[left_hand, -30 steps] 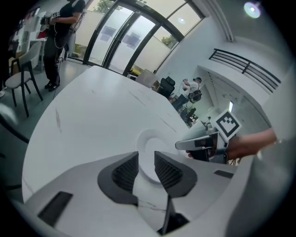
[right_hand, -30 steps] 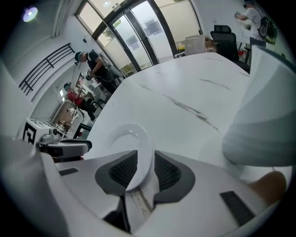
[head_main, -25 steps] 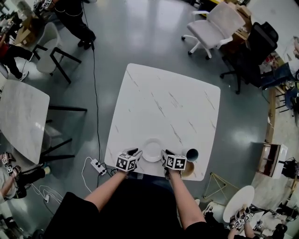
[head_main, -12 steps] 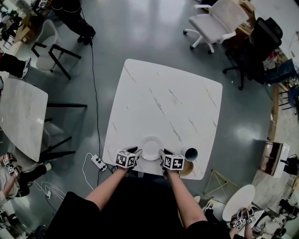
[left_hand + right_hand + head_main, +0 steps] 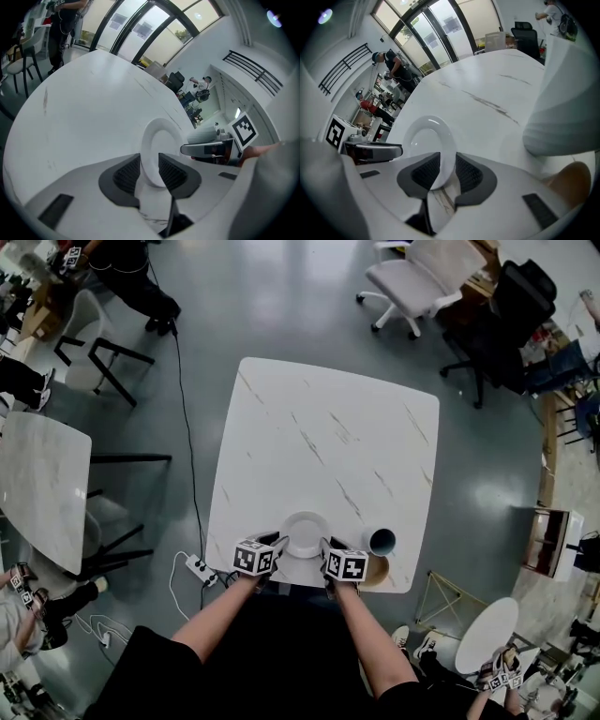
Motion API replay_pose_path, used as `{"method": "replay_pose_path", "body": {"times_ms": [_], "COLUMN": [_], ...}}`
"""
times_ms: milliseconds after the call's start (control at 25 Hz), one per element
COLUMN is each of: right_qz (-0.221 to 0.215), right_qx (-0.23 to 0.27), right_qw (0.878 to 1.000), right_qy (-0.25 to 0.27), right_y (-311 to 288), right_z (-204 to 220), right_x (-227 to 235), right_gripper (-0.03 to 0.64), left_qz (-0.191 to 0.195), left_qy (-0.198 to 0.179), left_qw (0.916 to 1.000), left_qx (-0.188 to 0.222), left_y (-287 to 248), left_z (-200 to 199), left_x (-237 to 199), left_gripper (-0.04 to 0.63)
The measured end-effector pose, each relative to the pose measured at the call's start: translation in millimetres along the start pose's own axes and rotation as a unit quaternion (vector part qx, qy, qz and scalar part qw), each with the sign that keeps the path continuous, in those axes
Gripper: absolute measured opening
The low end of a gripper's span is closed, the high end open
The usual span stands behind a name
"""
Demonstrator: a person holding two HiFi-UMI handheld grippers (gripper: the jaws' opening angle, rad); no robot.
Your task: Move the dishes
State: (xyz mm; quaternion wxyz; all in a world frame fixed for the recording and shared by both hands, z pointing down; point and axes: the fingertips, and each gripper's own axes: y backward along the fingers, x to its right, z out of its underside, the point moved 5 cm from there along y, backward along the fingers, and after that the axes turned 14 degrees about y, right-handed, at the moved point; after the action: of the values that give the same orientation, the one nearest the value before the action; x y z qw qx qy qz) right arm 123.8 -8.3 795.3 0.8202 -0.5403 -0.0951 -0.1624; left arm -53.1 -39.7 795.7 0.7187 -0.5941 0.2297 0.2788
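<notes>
On table (image 5: 328, 427): clamped plate (image 5: 306, 532) rim in left gripper (image 5: 279, 544) and right gripper (image 5: 326, 547), after slight jaw easing.
Judged pre-lift; called next for level, joint raise.

Table (image 5: 319, 427) bare beyond plate (image 5: 306, 533); 1 cup (image 5: 382, 541) (just beside right tool (image 5: 326, 547)) blocks rightward path.

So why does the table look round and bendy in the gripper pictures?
Left gripper view: the wide lens bows the white marble-patterned table into a dome and darkens the corners. Right gripper view: same bending, and the pale blue-grey cup looks huge. Head view: glare on the shiny grey floor.
</notes>
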Motion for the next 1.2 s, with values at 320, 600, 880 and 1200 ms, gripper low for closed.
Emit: {"method": "replay_pose_path", "body": {"times_ms": [320,600,880,1200], "right_qz": [0.024,0.039,0.056,0.046], "right_qx": [0.009,0.01,0.005,0.015], "right_qw": [0.998,0.995,0.994,0.993], "right_qy": [-0.051,-0.091,-0.089,-0.11], "right_y": [13,24,26,28], "right_z": [25,47,66,76], "right_x": [-2,4,6,17], "right_gripper": [0.117,0.117,0.117,0.114], "left_qz": [0.01,0.018,0.011,0.012], "left_qy": [-0.032,-0.071,-0.102,-0.112], "left_qw": [0.9993,0.996,0.9915,0.9886], "left_qx": [-0.017,-0.051,-0.081,-0.101], "left_y": [-7,-21,-31,-42], "left_z": [-5,-7,1,11], "left_x": [16,32,36,42], "left_gripper": [0.133,0.133,0.133,0.133]}}
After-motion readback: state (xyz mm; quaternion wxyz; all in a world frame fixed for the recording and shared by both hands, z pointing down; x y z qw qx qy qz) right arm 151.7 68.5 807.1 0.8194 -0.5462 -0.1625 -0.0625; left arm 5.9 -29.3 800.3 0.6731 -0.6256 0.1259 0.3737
